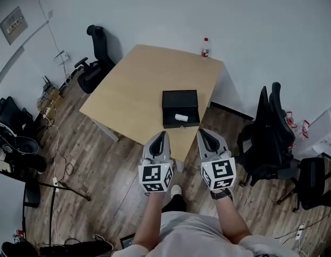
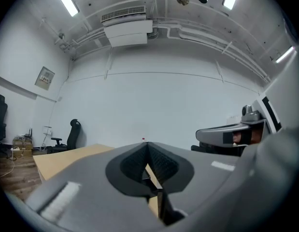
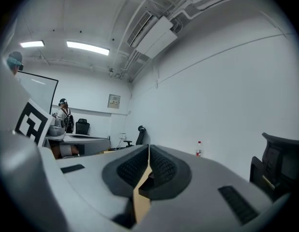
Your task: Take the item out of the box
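Observation:
An open black box (image 1: pixel 180 107) lies on the light wooden table (image 1: pixel 138 84) near its front edge, with a small white item (image 1: pixel 181 117) inside it. My left gripper (image 1: pixel 161 135) is held just short of the table's front edge, below and left of the box, its jaws shut with nothing between them. My right gripper (image 1: pixel 204 132) is beside it, below and right of the box, also shut and empty. In both gripper views the closed jaws point level across the table toward the white wall.
A bottle with a red cap (image 1: pixel 205 47) stands at the table's far corner. Black office chairs stand at the far left (image 1: pixel 95 58) and at the right (image 1: pixel 269 133). Cables and gear lie on the wooden floor at left. Another person stands far off in the right gripper view.

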Motion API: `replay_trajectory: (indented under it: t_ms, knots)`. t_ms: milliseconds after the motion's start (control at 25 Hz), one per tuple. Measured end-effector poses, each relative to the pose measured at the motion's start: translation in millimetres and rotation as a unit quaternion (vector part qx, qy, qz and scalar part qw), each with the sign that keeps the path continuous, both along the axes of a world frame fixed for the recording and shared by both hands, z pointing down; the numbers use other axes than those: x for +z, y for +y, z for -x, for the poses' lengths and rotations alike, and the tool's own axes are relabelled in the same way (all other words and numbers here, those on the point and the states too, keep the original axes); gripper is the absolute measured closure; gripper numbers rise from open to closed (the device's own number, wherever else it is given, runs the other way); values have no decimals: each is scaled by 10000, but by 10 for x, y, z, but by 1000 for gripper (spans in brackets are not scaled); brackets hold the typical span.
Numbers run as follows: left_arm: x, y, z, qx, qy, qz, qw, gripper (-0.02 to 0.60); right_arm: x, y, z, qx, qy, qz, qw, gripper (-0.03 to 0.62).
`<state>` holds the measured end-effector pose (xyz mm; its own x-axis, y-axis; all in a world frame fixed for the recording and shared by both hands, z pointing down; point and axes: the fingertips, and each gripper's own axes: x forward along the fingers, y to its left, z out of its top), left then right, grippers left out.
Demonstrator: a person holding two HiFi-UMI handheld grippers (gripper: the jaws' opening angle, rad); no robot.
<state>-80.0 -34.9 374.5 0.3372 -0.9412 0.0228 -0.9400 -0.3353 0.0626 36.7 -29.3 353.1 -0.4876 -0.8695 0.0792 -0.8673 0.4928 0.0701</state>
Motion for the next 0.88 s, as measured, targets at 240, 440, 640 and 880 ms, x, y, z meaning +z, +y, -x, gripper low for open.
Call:
replay_trajectory:
  t_ms: [240,440,640,880]
  knots:
    - [74,-678,157,152,26,35,9999,575,56,-605,202,88,137,46,9999,579]
    - [119,-1139,284,301,-57,41,9995,575,137,-1089,376,164,97,99,9998,579]
    - [185,-1507,480,332,-78,109,9994,574,221,-1438,592,192,84,176,9996,579]
    - [331,-1799,535,409,-55,221,9989,575,384,-1756,649,262,186,359,9988,579]
